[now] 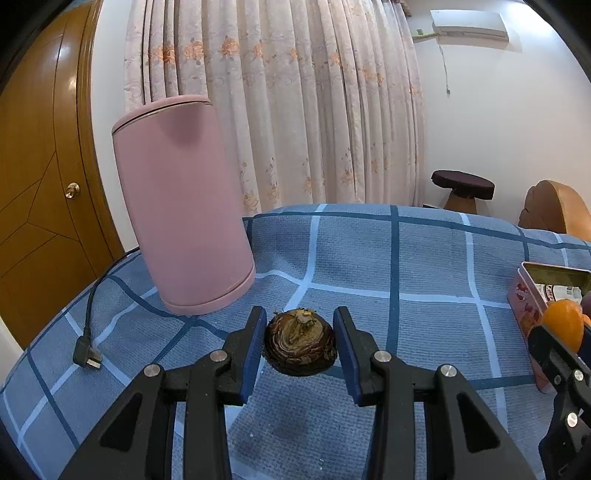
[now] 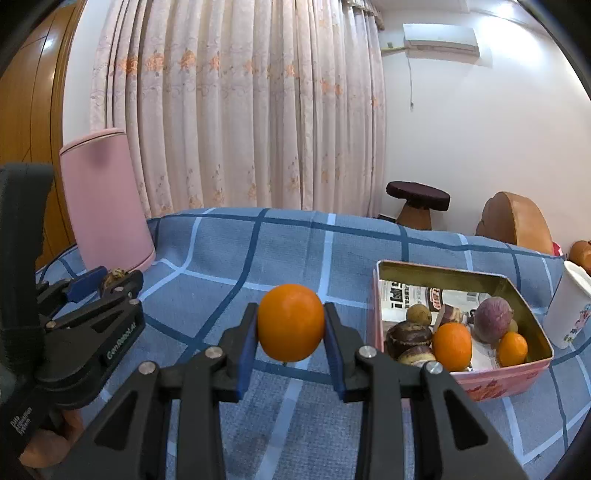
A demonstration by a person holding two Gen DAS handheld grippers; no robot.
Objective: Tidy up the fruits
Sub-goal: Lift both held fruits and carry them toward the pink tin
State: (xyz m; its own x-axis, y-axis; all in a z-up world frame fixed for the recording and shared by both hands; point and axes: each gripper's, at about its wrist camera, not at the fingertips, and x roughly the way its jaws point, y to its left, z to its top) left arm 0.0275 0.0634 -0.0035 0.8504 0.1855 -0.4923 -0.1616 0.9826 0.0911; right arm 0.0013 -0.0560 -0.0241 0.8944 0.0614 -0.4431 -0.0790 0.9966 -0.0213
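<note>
Left wrist view sits low behind its own tool (image 1: pixel 300 345), looking forward and slightly down across the blue checked worktop (image 1: pixel 424 258) towards the curtain (image 1: pixel 277 103), with the pink canister (image 1: pixel 181 206) looming close on the left. Right wrist view rides the right tool (image 2: pixel 291 328), same heading, same gentle downward tilt, placed further right: the tin box (image 2: pixel 480 384) is close at its right, and the left tool (image 2: pixel 107 286) shows at its left edge. Both share the curtain, canister, stool (image 1: pixel 463 188), air conditioner (image 1: pixel 469 24) and worktop.
</note>
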